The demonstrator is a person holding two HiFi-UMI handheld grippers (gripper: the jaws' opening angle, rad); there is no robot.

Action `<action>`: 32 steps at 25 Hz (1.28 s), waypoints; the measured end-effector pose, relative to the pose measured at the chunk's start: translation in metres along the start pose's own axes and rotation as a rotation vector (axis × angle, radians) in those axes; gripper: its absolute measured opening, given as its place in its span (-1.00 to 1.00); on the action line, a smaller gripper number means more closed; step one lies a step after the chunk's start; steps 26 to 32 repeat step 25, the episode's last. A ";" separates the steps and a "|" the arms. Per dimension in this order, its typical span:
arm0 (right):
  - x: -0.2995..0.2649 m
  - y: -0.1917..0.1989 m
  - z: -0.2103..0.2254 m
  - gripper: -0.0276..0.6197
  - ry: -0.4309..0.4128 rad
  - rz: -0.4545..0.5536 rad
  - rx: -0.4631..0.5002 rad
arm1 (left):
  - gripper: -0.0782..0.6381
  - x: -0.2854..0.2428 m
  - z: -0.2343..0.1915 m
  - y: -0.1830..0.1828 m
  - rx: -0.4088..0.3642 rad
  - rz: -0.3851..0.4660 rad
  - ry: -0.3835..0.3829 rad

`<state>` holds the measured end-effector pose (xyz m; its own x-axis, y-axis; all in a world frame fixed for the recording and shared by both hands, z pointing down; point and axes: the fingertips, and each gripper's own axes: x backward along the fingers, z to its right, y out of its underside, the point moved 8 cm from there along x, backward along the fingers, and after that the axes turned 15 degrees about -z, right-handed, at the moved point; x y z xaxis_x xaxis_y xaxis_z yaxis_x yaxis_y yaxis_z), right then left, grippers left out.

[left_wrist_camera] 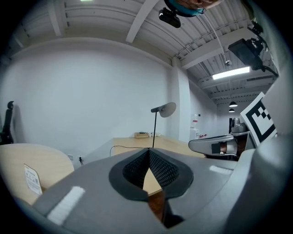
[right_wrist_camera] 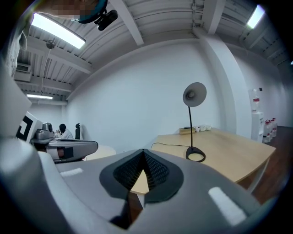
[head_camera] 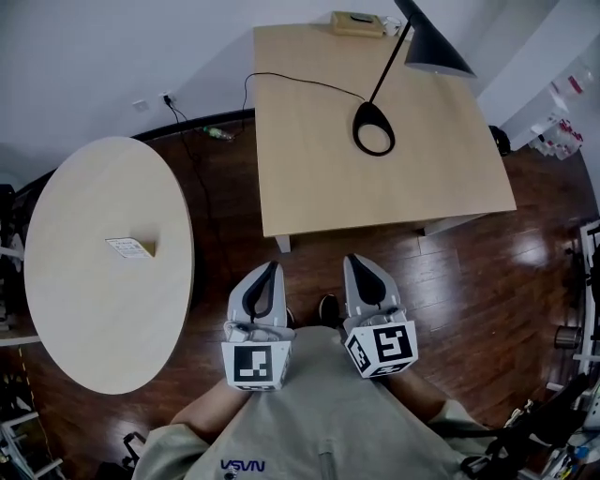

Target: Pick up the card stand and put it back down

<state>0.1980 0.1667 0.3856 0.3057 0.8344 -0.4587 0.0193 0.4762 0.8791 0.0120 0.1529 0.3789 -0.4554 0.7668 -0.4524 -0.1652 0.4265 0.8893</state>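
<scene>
The card stand (head_camera: 131, 247), a small wooden block holding a white card, stands on the round pale table (head_camera: 84, 309) at the left. It also shows at the far left of the left gripper view as the card stand (left_wrist_camera: 32, 178). My left gripper (head_camera: 273, 266) and right gripper (head_camera: 353, 259) hang side by side close to my body, above the dark wood floor and well to the right of the stand. In their own views the left gripper (left_wrist_camera: 149, 151) and right gripper (right_wrist_camera: 143, 151) have jaws meeting at the tips with nothing between them.
A rectangular wooden table (head_camera: 319, 187) stands ahead with a black desk lamp (head_camera: 375, 127), its cable, and a small box (head_camera: 356, 22) at the far edge. A socket and wire lie by the wall. Shelving and clutter line the right side.
</scene>
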 end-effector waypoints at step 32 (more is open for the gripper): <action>0.012 0.006 0.016 -0.91 -0.018 -0.002 0.021 | -0.76 -0.008 0.025 0.001 -0.013 -0.047 0.002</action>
